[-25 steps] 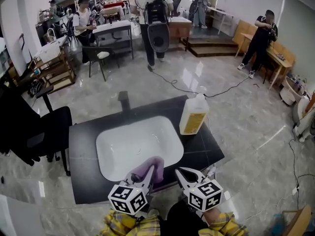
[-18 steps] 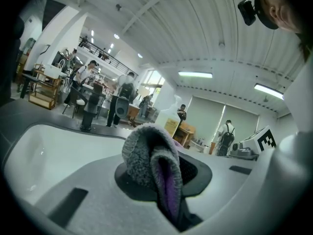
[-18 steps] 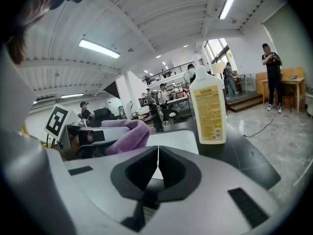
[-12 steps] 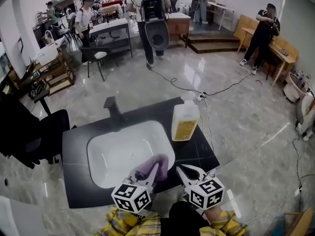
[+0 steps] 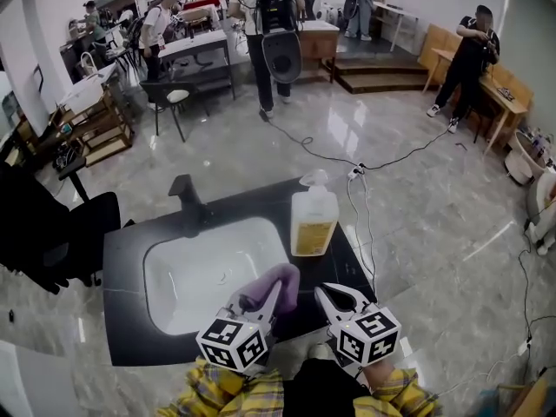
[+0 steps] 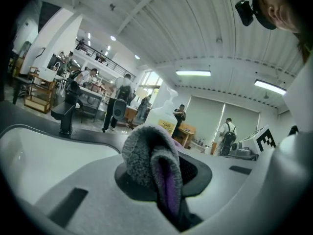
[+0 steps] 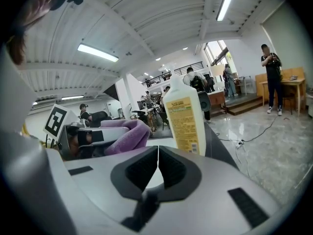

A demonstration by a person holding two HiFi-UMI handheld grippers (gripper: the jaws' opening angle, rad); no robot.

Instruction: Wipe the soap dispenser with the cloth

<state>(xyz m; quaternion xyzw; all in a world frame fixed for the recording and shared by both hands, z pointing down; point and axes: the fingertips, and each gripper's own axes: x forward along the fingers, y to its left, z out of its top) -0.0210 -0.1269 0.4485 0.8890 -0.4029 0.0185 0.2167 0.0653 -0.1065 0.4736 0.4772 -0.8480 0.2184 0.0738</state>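
The soap dispenser (image 5: 313, 220), a white pump bottle with a yellow label, stands upright on the dark counter (image 5: 122, 272) just right of the white basin (image 5: 208, 272). It also shows ahead in the right gripper view (image 7: 185, 116) and behind the cloth in the left gripper view (image 6: 164, 119). My left gripper (image 5: 271, 292) is shut on a purple-grey cloth (image 5: 271, 285), which fills its jaws (image 6: 156, 168). My right gripper (image 5: 328, 295) is shut and empty, its pads meeting (image 7: 157, 165). Both hover over the counter's near edge, short of the bottle.
A black tap (image 5: 185, 200) stands behind the basin. The counter stands on a glossy tiled floor with a cable (image 5: 365, 168) trailing right of it. Several people, chairs and desks (image 5: 200, 46) are farther back.
Both grippers have come closer to the counter, and the basin and dispenser now sit lower and further left in the head view. The cloth stays gripped on the left.
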